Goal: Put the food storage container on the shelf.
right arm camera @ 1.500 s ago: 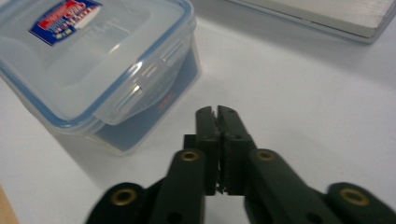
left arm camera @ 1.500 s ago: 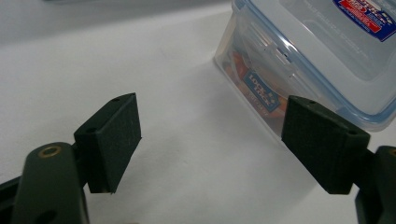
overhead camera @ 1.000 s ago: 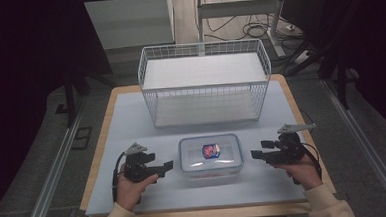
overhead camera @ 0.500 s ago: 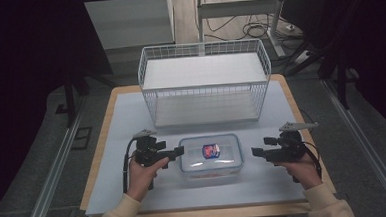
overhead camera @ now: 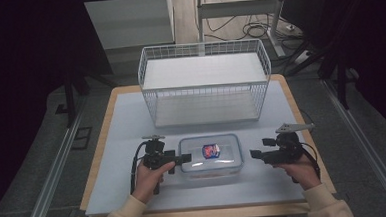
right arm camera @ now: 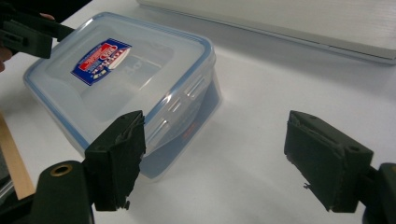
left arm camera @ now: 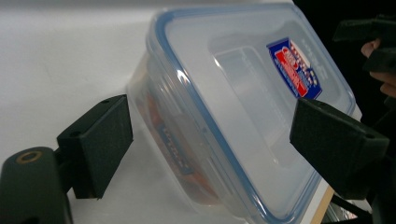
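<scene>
I see the lidded plastic container (overhead camera: 211,157) near the front middle of the counter (overhead camera: 112,142), before the wire basket (overhead camera: 204,83). My left gripper (overhead camera: 186,159) has jaws apart, straddling its left end. My right gripper (overhead camera: 253,154) waits open just right of it.

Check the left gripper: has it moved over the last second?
Yes. The left gripper has moved rightward toward the clear plastic lidded container; its open jaws now reach that container's left end, which itself sits unmoved before the white wire basket.
</scene>
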A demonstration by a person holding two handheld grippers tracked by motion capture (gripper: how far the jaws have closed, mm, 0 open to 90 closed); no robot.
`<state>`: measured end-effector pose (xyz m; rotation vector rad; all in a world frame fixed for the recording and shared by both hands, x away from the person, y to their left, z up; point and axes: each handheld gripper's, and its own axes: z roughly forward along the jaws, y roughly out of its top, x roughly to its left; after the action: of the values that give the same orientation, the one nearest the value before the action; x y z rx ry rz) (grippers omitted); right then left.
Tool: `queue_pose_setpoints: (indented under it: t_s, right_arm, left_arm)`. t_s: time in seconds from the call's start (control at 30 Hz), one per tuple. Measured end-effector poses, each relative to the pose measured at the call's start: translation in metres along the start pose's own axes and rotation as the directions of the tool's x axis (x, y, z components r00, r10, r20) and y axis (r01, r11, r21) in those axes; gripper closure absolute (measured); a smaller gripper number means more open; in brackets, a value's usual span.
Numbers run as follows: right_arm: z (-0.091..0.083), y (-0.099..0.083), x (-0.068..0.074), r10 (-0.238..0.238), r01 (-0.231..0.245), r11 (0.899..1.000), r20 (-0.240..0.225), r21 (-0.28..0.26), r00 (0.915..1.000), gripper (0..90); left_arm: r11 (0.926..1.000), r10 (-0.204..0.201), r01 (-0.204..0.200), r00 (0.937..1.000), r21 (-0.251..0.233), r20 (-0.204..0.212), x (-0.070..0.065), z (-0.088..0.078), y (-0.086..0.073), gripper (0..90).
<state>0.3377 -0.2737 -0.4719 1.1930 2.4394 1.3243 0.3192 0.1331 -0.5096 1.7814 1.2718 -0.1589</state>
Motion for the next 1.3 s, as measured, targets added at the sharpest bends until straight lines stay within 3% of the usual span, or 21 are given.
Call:
queue_pose_setpoints:
  t_s: [0.33, 0.37, 0.6, 0.73, 0.93, 1.1, 1.3]
  right_arm:
    - [0.002, -0.001, 0.001, -0.015, 0.014, 1.000, 0.012, 0.011, 0.9998, 20.6]
    - [0.002, -0.001, 0.000, -0.014, 0.013, 1.000, 0.013, 0.011, 0.9998, 20.6]
    - [0.004, 0.000, 0.001, -0.012, 0.011, 1.000, 0.011, 0.013, 0.9999, 20.6]
    - [0.006, 0.002, 0.002, 0.010, -0.010, 1.000, -0.025, -0.007, 0.9996, 21.0]
    - [0.013, 0.010, 0.004, 0.048, -0.048, 0.999, -0.072, 0.005, 0.9963, 21.9]
    - [0.026, 0.015, 0.005, 0.107, -0.103, 0.994, -0.138, 0.035, 0.9847, 23.0]
    - [0.046, 0.016, 0.005, 0.153, -0.141, 0.986, -0.162, 0.083, 0.9748, 22.9]
  left_arm:
    - [0.9985, -0.042, 0.040, 0.9976, 0.039, 0.056, 0.000, 0.009, -0.004, 14.3]
    - [0.9974, -0.063, 0.060, 0.9949, 0.039, 0.079, 0.001, 0.010, -0.005, 15.2]
    - [0.9981, -0.059, 0.058, 0.9957, 0.023, 0.071, 0.002, 0.006, -0.003, 22.8]
    - [0.9981, -0.058, 0.057, 0.9958, 0.021, 0.070, 0.002, 0.005, -0.003, 24.1]
    - [0.9972, -0.075, 0.074, 0.9938, 0.009, 0.082, 0.004, 0.005, -0.004, 26.3]
    - [0.9975, -0.071, 0.071, 0.9942, 0.009, 0.080, 0.004, 0.005, -0.004, 26.2]
    - [0.9978, -0.066, 0.066, 0.9945, 0.009, 0.081, 0.004, 0.005, -0.004, 26.3]
